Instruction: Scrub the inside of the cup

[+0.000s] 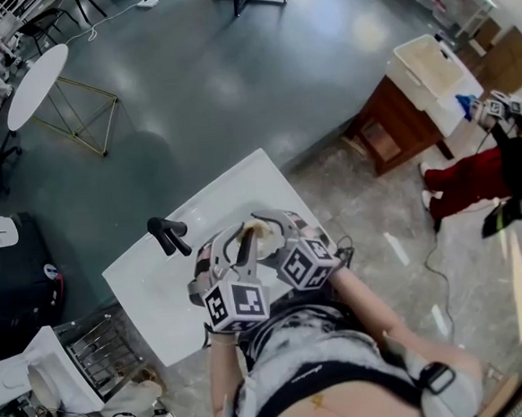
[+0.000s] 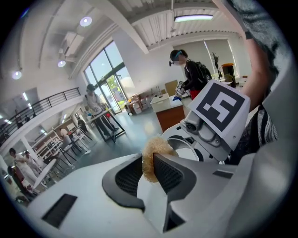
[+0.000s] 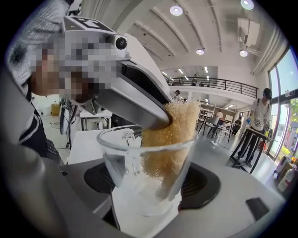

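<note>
Jaws of the right gripper (image 3: 146, 186) clamp a clear glass cup (image 3: 135, 153) over the white table (image 1: 150, 284); the left gripper (image 2: 148, 163) pinches a tan scrubbing sponge (image 2: 156, 146), which reaches down inside the cup.

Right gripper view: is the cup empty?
No, a tan sponge sits inside the clear cup, reaching down well below its rim.
</note>
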